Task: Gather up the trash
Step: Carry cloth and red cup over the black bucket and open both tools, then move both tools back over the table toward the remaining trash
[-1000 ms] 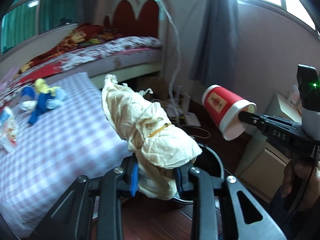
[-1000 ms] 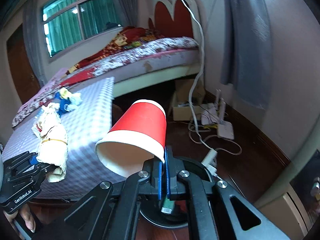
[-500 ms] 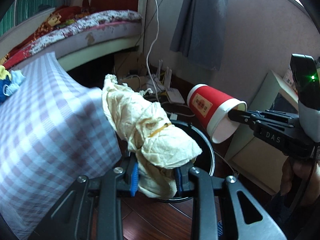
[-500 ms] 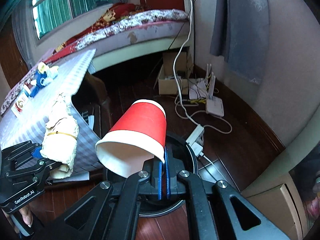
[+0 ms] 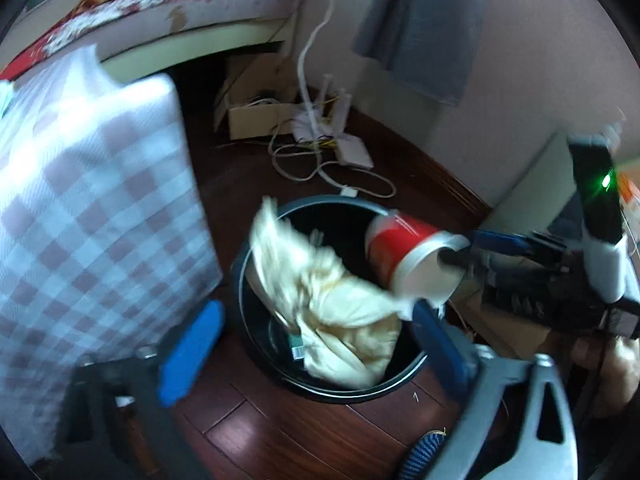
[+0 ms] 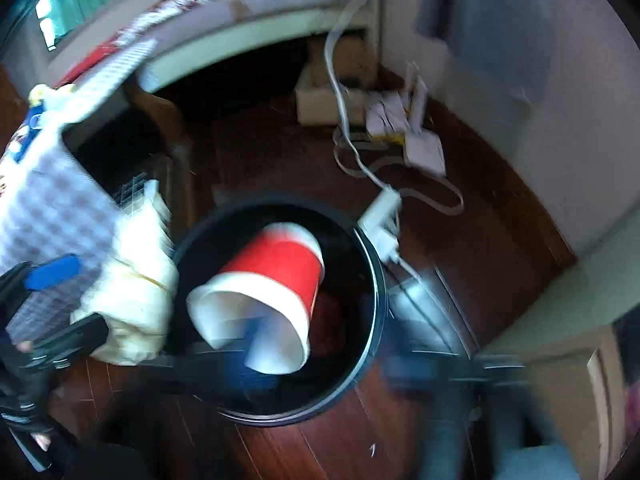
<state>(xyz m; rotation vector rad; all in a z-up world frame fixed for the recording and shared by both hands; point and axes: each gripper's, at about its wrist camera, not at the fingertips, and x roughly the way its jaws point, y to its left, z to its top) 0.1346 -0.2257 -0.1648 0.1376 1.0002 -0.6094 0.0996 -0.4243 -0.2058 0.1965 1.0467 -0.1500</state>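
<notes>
Left wrist view: left gripper [image 5: 316,344] jaws opening, soft light rag bundle [image 5: 336,304] loose over the bin [image 5: 240,280]. Right gripper [image 6: 340,364] jaws opening too; paper cup [image 6: 272,280] light, crushable, best pinched by the rim, over bin.

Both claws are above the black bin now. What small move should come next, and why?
Probably lift both claws away. The left claw and right claw are opening; the cloth bundle and red cup sit loose over the bin, so they should fall in.
</notes>
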